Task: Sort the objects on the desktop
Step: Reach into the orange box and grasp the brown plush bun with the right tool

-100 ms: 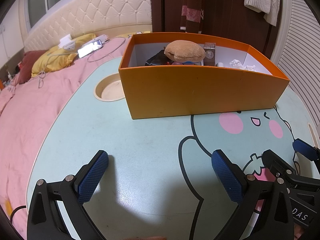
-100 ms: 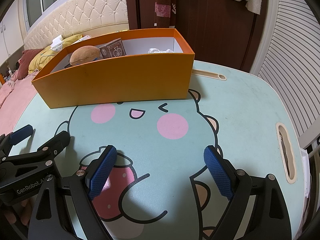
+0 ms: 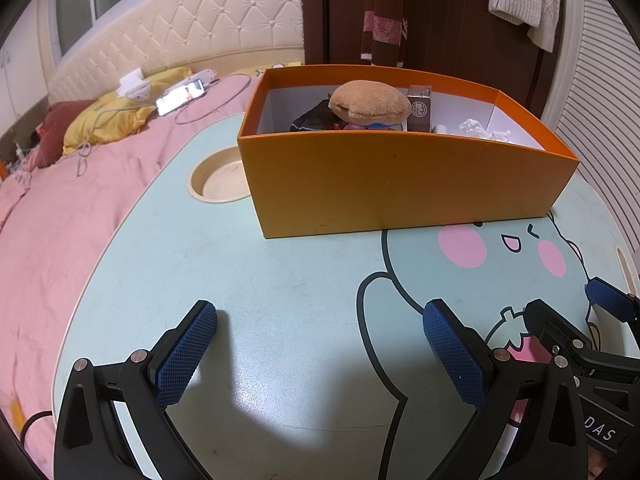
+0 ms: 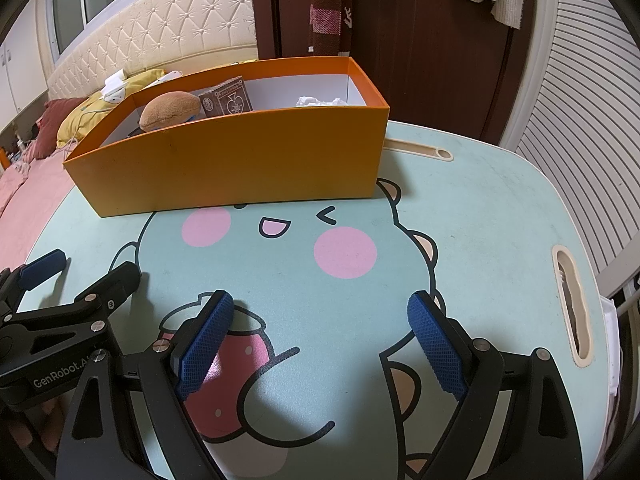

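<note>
Your left gripper (image 3: 320,356) has its blue pads spread wide apart with nothing between them, only the bare pale-green surface (image 3: 260,280) under it. It hangs low over the near edge of the surface, tilted down toward it. Your right gripper (image 4: 320,344) stands just beside it, also with the pads apart and empty, above the printed strawberry of the cartoon drawing. I judge both are held like this because no loose item remains in front of them to take.

Further out, the orange box (image 4: 240,160) sits along the far edge of the surface, its long wall toward you and its left end near the round cup recess (image 3: 218,180) at the far left corner. The sorted things lie inside it. A tan plush bun (image 3: 370,102) rests high on a dark bundle toward the left end. A small brown card box (image 4: 226,102) stands tilted next to it, near the middle. Some crumpled white paper (image 4: 314,101) lies at the right end against the white inner wall. The box is open on top and quite deep, so I think it was chosen to collect everything in one place.

The rest of the surface shows no object, so the sorting looks finished or nearly so. Beyond the left edge there is a bed with a pink cover (image 3: 60,220).
</note>
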The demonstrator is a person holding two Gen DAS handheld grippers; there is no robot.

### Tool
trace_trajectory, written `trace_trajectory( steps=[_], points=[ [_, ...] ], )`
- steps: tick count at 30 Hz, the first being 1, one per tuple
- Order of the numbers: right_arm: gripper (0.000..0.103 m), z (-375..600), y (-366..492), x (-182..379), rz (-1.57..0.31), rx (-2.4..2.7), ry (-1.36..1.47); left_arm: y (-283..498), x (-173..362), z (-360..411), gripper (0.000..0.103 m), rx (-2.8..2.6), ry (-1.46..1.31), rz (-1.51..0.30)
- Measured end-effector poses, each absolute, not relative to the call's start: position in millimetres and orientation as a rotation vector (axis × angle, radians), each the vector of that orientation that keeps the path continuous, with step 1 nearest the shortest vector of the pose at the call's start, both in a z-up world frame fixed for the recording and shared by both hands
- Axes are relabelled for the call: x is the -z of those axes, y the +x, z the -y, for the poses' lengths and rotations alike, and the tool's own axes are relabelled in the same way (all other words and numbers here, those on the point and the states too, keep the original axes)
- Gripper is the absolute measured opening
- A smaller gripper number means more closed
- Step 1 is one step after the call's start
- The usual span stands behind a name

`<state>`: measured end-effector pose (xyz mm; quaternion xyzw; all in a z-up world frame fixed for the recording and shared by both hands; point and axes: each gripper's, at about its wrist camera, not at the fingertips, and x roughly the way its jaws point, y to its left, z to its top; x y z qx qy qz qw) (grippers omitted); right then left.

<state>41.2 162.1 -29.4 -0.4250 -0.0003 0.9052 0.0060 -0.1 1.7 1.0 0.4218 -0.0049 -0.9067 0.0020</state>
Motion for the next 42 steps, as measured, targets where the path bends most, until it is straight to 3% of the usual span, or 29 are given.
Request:
trace_trajectory(
  steps=[9,14,19,21,24,29,33,35,42],
  points=[
    [0.089,-165.7,45.9,17.3,-0.008,-2.881,-1.332,-1.2,0.8,1.1,0.103,2.853,1.317,0.022],
    [0.089,-161.4,37.7,-43.6,0.139,-3.001,-1.039,1.0,-0.4,0.4,0.102,2.863,1.316,0.026],
    [0.089,-133.5,-32.0,-84.2,0.041,-3.208,-1.184,-2.5,0.6,-0.3,0.102,2.88,1.319,0.038],
    [0.08,-115.0,-58.6,-82.1,0.01,-3.261,-1.321,-5.2,1.2,-0.3,0.102,2.884,1.322,0.036],
    [0.067,-81.0,-90.3,-70.5,0.159,-3.257,-1.441,-4.1,2.7,-4.5,0.102,2.892,1.32,0.042],
    [0.066,-48.9,-122.4,-42.4,0.377,-3.175,-1.577,-5.6,4.1,-7.9,0.102,2.91,1.333,0.052],
    [0.048,-37.3,-130.1,-29.7,0.527,-3.137,-1.603,-5.1,5.1,-10.7,0.102,2.919,1.338,0.056],
    [0.046,-36.7,-131.2,-24.1,0.552,-3.133,-1.636,-4.5,5.3,-12.2,0.102,2.92,1.338,0.057],
    [0.042,-62.3,-110.2,-46.5,0.308,-3.23,-1.571,1.3,8.5,-17.9,0.102,2.924,1.329,0.064]
  ],
)
